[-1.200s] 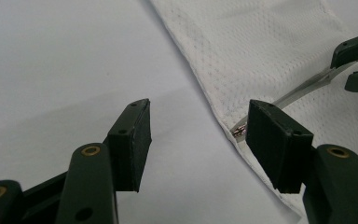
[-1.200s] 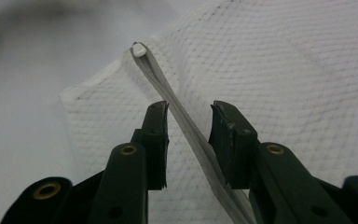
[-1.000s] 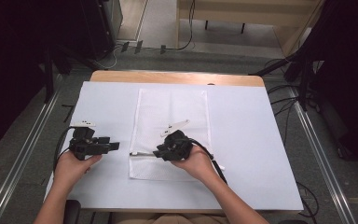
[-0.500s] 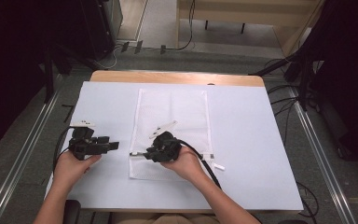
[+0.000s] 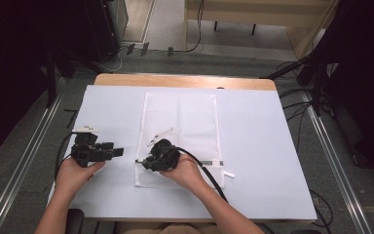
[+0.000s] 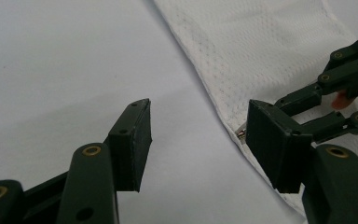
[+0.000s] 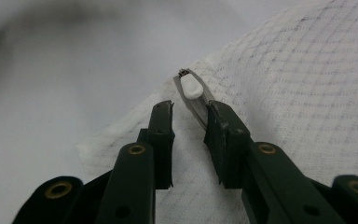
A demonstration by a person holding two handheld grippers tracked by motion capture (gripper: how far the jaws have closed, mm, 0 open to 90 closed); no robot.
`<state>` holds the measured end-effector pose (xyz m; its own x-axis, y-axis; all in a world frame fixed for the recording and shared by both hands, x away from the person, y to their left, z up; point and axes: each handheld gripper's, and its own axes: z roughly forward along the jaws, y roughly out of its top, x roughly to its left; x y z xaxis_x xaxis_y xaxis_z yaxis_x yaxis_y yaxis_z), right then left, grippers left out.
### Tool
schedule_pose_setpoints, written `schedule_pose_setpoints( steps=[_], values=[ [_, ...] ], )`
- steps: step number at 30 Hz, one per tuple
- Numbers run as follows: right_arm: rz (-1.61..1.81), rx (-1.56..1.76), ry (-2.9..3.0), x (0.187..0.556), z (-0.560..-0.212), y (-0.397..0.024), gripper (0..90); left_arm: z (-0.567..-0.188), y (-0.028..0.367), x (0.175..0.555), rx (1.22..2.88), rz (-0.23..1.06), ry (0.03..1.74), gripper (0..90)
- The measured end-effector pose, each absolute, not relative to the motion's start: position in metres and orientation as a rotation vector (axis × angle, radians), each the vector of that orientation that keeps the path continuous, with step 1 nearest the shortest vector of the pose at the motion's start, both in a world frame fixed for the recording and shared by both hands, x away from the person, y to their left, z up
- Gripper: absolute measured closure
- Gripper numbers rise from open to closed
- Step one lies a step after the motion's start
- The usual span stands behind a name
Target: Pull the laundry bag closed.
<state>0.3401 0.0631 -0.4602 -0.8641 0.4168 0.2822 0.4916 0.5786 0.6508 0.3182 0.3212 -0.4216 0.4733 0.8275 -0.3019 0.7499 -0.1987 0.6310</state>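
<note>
Moved leftward, right gripper (image 7: 189, 114) has jaws narrowly apart around the zipper pull (image 7: 190, 87); left gripper (image 6: 196, 140) gapes empty.

A wooden table (image 5: 185, 81) stands under the high view, its top almost wholly covered by a white sheet (image 5: 263, 146); only a strip of bare wood shows along the far edge; directly on the sheet, about the middle, lies a white mesh bag (image 5: 190, 117), flat, long side running away from the person, its near end close to the sheet's front edge; a zip (image 5: 209, 164) runs across that near end, with a small white pull tab (image 7: 191, 87) at its left end; a white strip (image 5: 229, 174) lies just right of the bag's near corner.
</note>
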Motion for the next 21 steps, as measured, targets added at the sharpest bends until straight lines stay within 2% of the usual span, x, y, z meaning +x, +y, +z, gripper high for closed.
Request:
schedule_pose_setpoints(
  steps=[21],
  values=[
    [-1.161, -0.788, -2.698, 0.345, -0.462, 0.079, 74.9, -0.422, 0.321, 0.318, 1.978, 0.132, 1.306, 41.4]
  ],
)
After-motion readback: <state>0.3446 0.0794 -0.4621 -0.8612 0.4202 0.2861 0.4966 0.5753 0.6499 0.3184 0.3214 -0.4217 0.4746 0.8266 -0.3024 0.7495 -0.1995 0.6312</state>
